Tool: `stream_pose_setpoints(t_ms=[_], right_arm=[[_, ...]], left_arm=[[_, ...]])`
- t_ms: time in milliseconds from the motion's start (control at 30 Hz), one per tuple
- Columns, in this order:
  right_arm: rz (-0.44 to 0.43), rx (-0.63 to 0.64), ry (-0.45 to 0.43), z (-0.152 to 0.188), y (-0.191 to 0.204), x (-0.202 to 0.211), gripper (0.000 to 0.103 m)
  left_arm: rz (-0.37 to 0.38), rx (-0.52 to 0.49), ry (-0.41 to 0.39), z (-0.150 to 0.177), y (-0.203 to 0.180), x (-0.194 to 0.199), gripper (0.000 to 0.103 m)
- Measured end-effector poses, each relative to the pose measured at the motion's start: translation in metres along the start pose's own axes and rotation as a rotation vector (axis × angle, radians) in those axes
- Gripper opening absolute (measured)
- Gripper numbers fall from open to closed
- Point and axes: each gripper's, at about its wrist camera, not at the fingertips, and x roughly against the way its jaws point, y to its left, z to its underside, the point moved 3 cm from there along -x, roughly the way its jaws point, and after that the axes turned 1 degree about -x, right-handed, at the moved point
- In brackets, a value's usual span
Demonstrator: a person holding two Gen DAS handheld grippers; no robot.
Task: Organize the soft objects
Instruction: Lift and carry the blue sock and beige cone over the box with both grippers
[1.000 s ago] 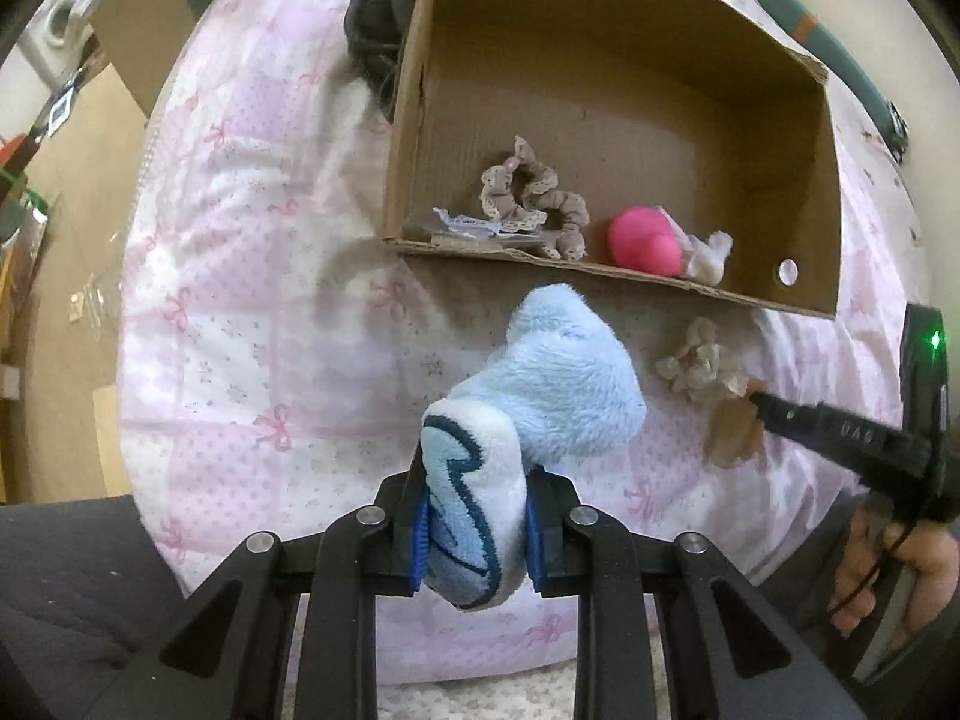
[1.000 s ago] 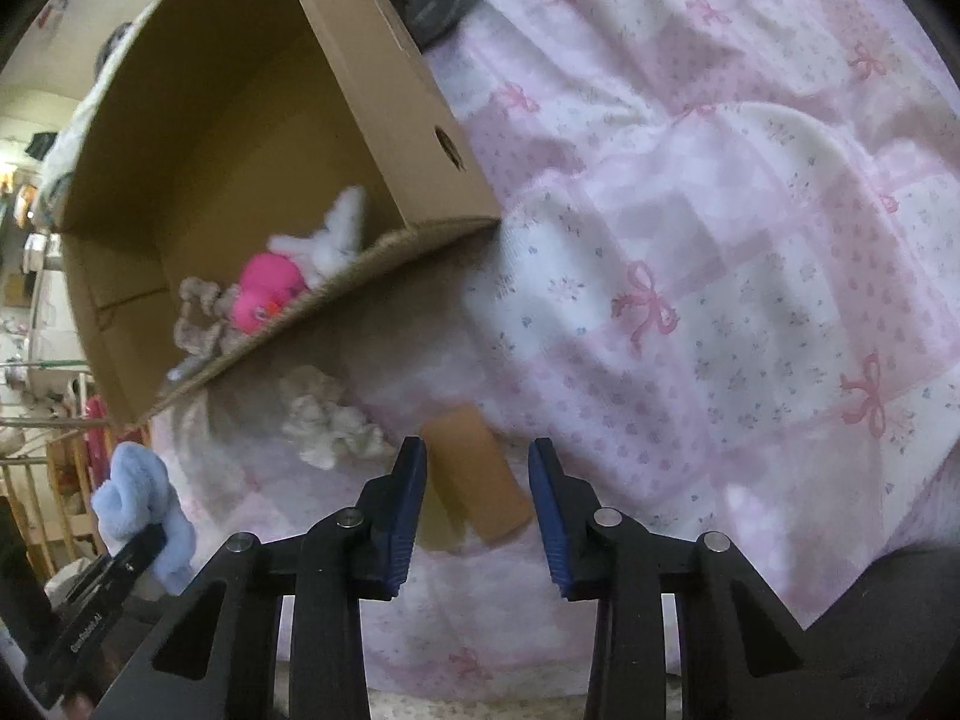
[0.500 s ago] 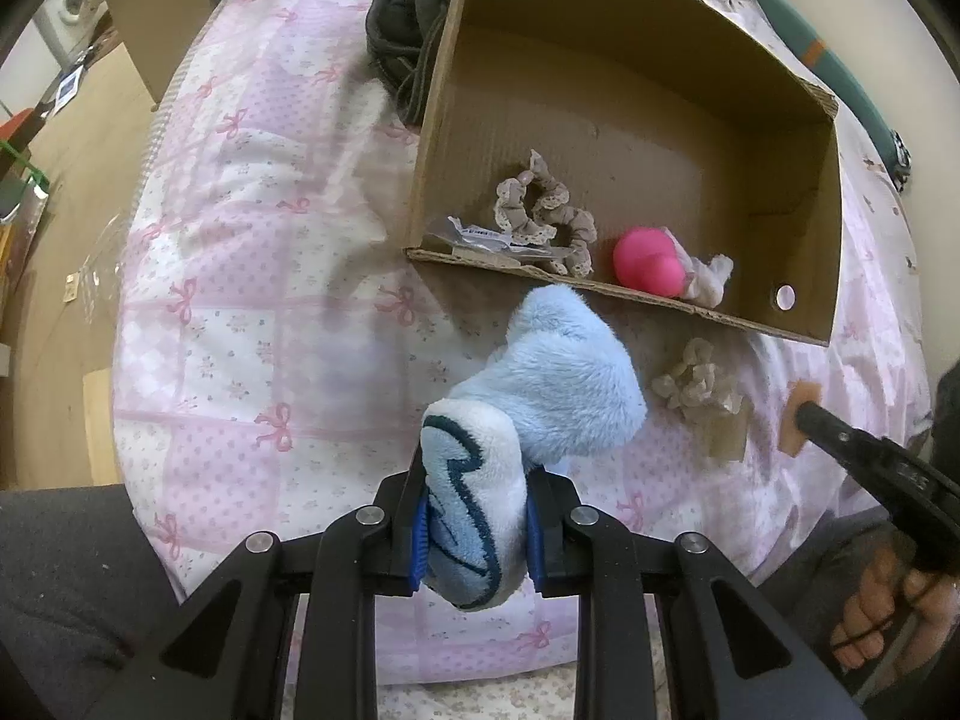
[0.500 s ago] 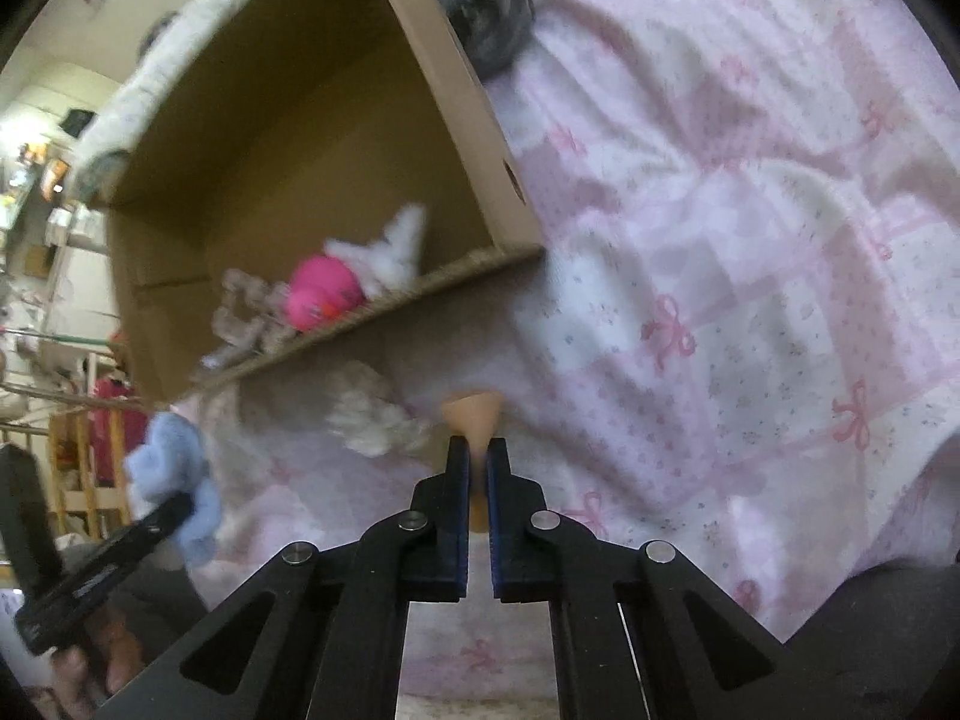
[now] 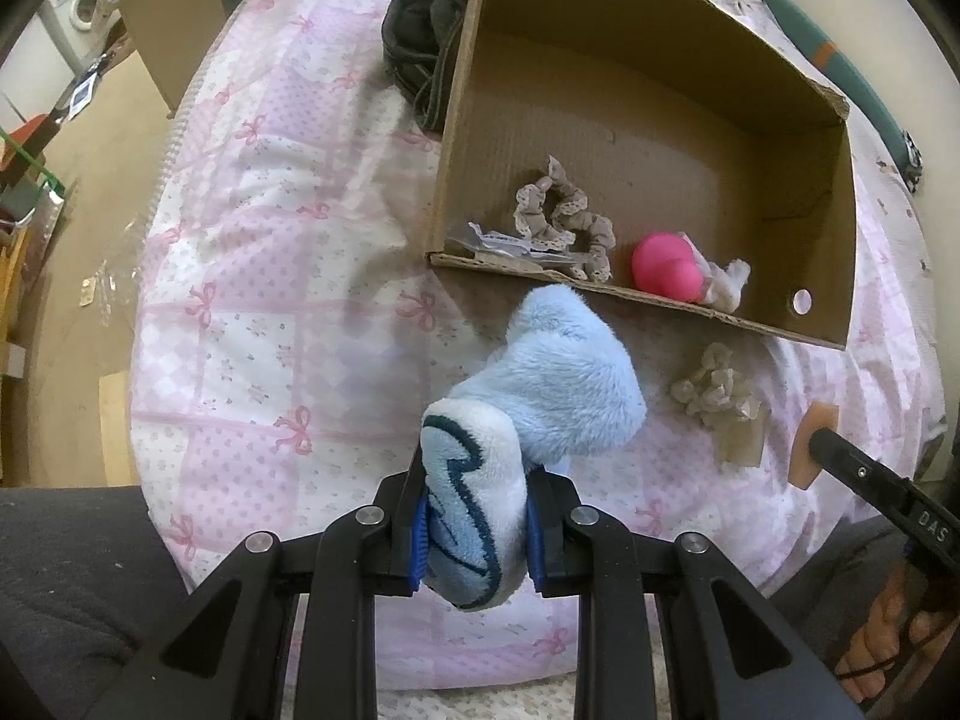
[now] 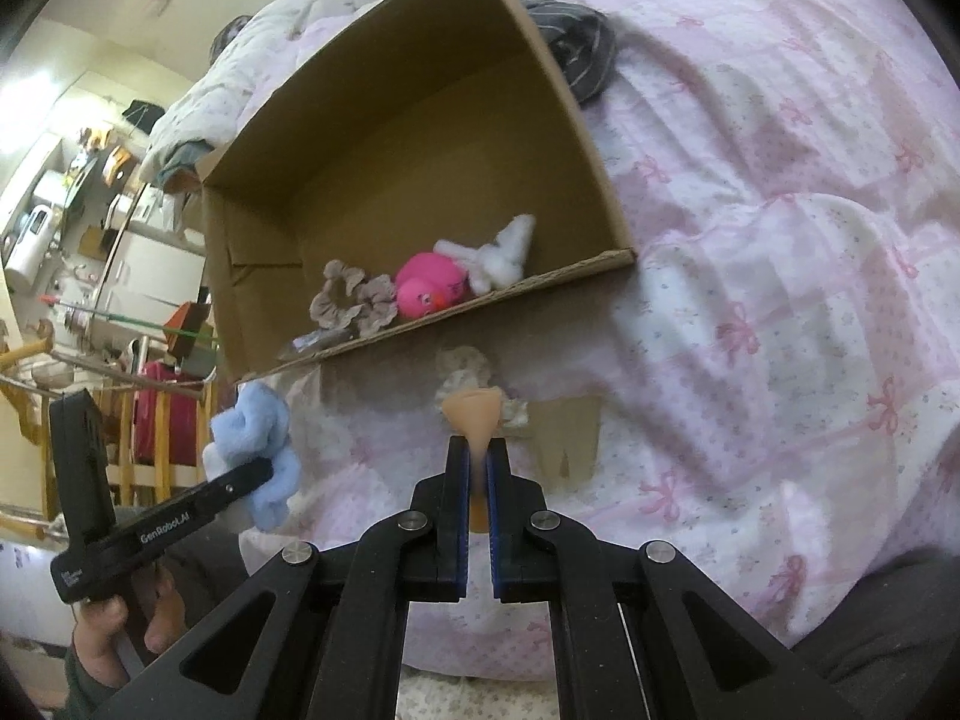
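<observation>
Since the earlier frame the right gripper (image 6: 474, 474) has pinched shut on the beige pad (image 6: 472, 411) and lifted it off the pink quilt (image 6: 750, 210); the left gripper (image 5: 477, 525) stays clamped on the blue plush sock (image 5: 558, 384). Both hover before the cardboard box (image 5: 831, 222), whose near edge holds the pink toy (image 5: 663, 267) and scrunchie (image 5: 564, 222). Step in hand: carrying; next, reach over the wall and release.

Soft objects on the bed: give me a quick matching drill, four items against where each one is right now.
Items:
1. blue plush
2. peach sponge
3. pink duck
4. beige scrunchie

Places:
A. inside the cardboard box
B. clamped in the right hand-held gripper
C. lying on the quilt in front of the box
D. clamped in the left hand-held gripper

Pairs: 1-D, 2-B, 3-A, 4-C
</observation>
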Motion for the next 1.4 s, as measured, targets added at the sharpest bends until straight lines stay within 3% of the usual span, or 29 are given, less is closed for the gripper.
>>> stream_pose_setpoints(t_ms=[167,300,433,800,1067,1400], right_arm=[[-0.026,0.027,-0.015,0.002,0.006,0.005,0.007],[-0.131,0.078,-0.085,-0.001,0.022,0.023,0.007],[-0.177,0.155,-0.151,-0.002,0.042,0.039,0.007],[-0.219,0.217,-0.265,-0.037,0.066,0.073,0.007],[-0.169,0.214,-0.306,-0.074,0.056,0.072,0.007],[-0.11,0.146,-0.28,-0.082,0.032,0.043,0.007]], left_arm=[[-0.03,-0.005,-0.027,0.0,-0.001,0.003,0.022],[-0.062,-0.011,-0.112,-0.002,0.0,0.021,0.022],[-0.078,-0.023,-0.196,-0.007,-0.001,0.046,0.022],[-0.049,-0.013,-0.307,-0.056,-0.01,0.087,0.022],[-0.075,-0.05,-0.372,-0.095,-0.03,0.085,0.023],[-0.064,-0.096,-0.4,-0.098,-0.036,0.045,0.023]])
